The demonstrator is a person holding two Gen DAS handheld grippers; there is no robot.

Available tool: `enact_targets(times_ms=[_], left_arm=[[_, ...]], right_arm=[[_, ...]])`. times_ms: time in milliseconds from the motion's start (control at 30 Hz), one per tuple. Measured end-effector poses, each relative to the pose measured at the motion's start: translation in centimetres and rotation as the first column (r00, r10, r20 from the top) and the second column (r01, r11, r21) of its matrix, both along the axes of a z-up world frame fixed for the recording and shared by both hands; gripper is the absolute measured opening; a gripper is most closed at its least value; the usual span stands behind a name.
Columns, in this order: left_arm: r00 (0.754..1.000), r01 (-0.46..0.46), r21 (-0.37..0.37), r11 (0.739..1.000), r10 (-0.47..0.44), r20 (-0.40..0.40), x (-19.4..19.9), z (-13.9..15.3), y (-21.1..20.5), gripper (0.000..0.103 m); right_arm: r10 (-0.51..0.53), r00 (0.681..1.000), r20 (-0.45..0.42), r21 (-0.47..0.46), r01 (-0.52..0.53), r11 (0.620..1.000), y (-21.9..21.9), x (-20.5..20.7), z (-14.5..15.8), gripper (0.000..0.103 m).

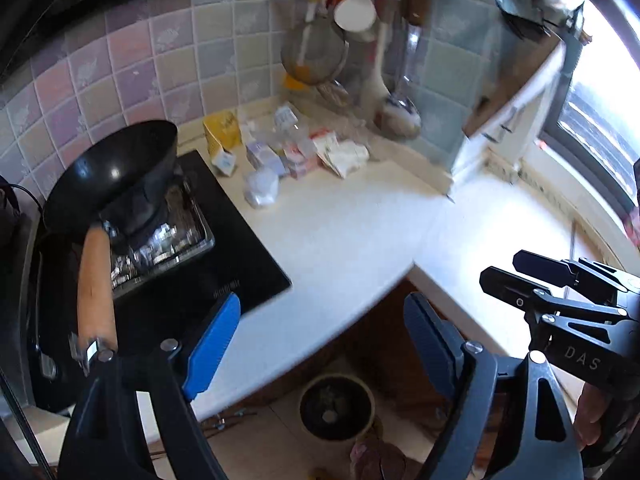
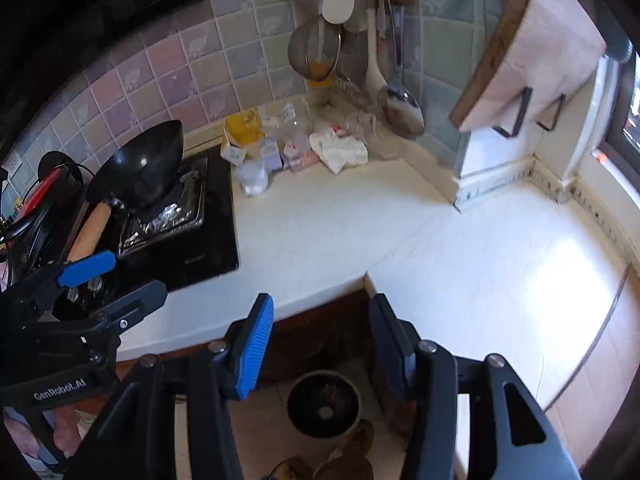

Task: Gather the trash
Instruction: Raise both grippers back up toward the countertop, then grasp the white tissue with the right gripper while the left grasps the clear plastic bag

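Beyond both grippers, the trash pile (image 1: 288,148) lies on the white countertop (image 1: 352,240), pushed into the back corner where the tiled wall (image 1: 132,72) turns. Taking the black stovetop (image 1: 224,264) as landmark, the pile sits just past its far right corner, with a yellow carton (image 1: 222,130) nearest the wall, a small white box (image 1: 224,162) at the stovetop's edge, a clear plastic bag (image 1: 262,186) in front, pale purple and pink packets (image 1: 280,156) in the middle, and crumpled white paper (image 1: 346,156) at the end farthest from the stovetop. The heap stretches in a loose band along the wall, running away from the stovetop toward the hanging utensils (image 1: 348,20); no single piece shows a clear pointing direction through the blur.

The left gripper (image 1: 324,344) hangs over the counter's front edge, on the near side of the stovetop, well apart from the pile, its jaws spread wide with nothing between them. The right gripper (image 2: 320,344) also sits at the counter's front edge, farther from the stovetop, jaws parted to a middling gap and empty. A black wok (image 1: 116,176) with a wooden handle (image 1: 94,292) rests on the stovetop's foil-lined burner. On the floor below the counter edge stands a round pot (image 1: 336,406).
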State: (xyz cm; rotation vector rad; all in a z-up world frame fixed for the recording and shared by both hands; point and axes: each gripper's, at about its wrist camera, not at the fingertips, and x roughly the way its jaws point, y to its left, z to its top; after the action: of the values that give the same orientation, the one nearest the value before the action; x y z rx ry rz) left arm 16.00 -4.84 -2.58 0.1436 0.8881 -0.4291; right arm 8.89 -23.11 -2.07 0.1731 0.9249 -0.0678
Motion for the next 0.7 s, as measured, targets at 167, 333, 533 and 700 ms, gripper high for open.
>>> enact_targets(times_ms=[167,333,533,700], left_arm=[[0.997,-0.083,0.014,0.996,0.083,0.007,4.4,-0.1,-1.2,0.091],[0.982,-0.185,0.031,0.982,0.186,-0.013,10.6,-1.7,-2.4,0.091],[0.96,-0.274,0.055,0.96,0.277,-0.046,17.5,-5.1,-3.1,0.091],[0.935,-0.337,0.054,0.94,0.341,-0.1,21.6,-8.2,-2.8,0.091]], right_arm=[[0.079,0.997,0.02,-0.001,-0.079,0.997,-1.8,5.8,0.1,0.05],[0.162,0.987,0.021,-0.004,-0.162,0.987,-3.8,13.1,-1.5,0.05],[0.259,0.966,0.002,-0.011,-0.259,0.966,-4.9,21.3,-4.7,0.05],[0.292,0.956,-0.029,-0.045,-0.293,0.955,-5.0,26.1,-7.4,0.05]])
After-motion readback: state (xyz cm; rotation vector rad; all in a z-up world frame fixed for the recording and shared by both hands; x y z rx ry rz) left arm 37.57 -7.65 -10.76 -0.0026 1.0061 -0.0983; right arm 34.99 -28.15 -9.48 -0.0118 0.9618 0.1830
